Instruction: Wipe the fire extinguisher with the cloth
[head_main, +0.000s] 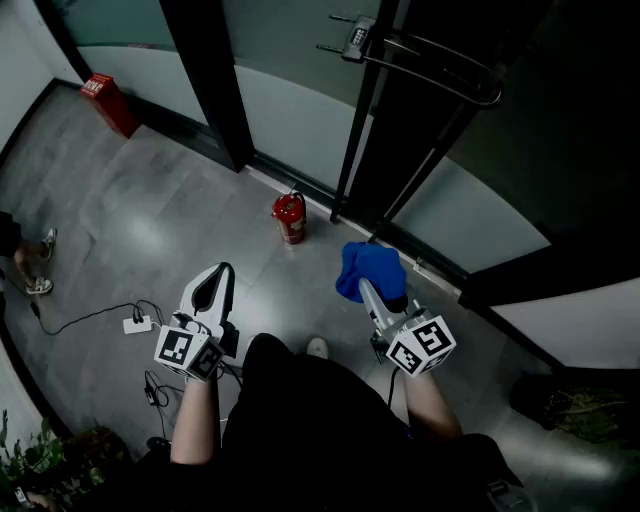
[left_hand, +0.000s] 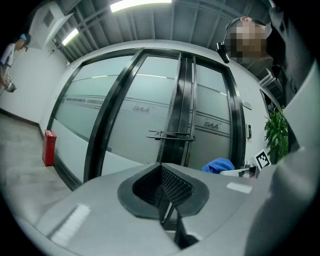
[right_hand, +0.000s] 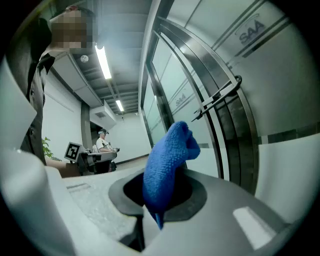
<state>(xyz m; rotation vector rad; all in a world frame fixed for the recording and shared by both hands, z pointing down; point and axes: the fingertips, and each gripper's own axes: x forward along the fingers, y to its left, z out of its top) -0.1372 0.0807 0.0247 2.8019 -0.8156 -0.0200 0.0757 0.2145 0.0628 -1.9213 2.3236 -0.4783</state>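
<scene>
A small red fire extinguisher (head_main: 289, 218) stands upright on the grey floor just in front of the glass door. My right gripper (head_main: 377, 290) is raised to its right and nearer me, shut on a blue cloth (head_main: 368, 270) that bunches above its tips. In the right gripper view the blue cloth (right_hand: 167, 162) rises from between the closed jaws. My left gripper (head_main: 212, 290) hangs to the lower left of the extinguisher, shut with nothing in it. The left gripper view shows its jaws pressed together, the blue cloth (left_hand: 218, 165) off to the right.
Glass doors with black frames and a long bar handle (head_main: 420, 62) fill the far side. A red box (head_main: 110, 103) sits by the wall at far left. A white power strip (head_main: 136, 324) and cables lie on the floor left of me. A person's feet (head_main: 38, 262) show at the left edge.
</scene>
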